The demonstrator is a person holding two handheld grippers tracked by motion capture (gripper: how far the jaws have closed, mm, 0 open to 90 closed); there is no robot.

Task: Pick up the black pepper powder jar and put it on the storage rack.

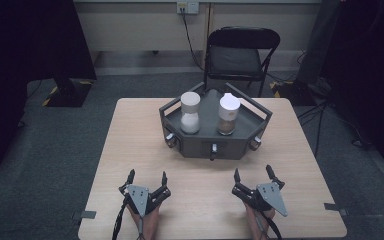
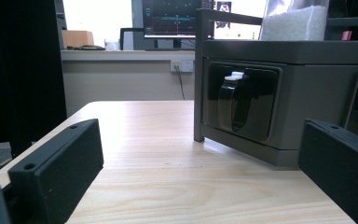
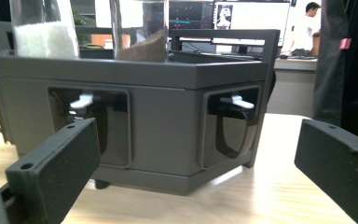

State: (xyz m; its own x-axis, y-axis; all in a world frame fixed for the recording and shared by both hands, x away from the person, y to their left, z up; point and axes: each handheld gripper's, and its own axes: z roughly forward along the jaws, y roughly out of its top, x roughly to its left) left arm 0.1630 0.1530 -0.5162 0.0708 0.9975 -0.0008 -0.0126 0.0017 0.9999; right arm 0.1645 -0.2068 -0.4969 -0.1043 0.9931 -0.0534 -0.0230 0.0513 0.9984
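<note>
A dark grey six-sided tray (image 1: 230, 146) stands at the far middle of the wooden table (image 1: 130, 145). Two upright jars are in it: one with white granules and a cream lid (image 1: 190, 114), one with brown granules and a white lid (image 1: 228, 115). My left gripper (image 1: 147, 175) and right gripper (image 1: 253, 171) rest near the front edge, both open and holding nothing, a short way before the tray. In the left gripper view, the tray wall (image 2: 307, 93) has a recessed black clasp with a white tab (image 2: 233, 102). In the right gripper view, the tray (image 3: 163, 112) has two such clasps (image 3: 81, 100) (image 3: 235, 100).
A black folding chair (image 1: 242, 55) stands just behind the table. A dark stand base (image 1: 67, 92) sits on the floor at the left, and cables and equipment legs (image 1: 320, 100) lie at the right. Bare tabletop lies left and right of the tray.
</note>
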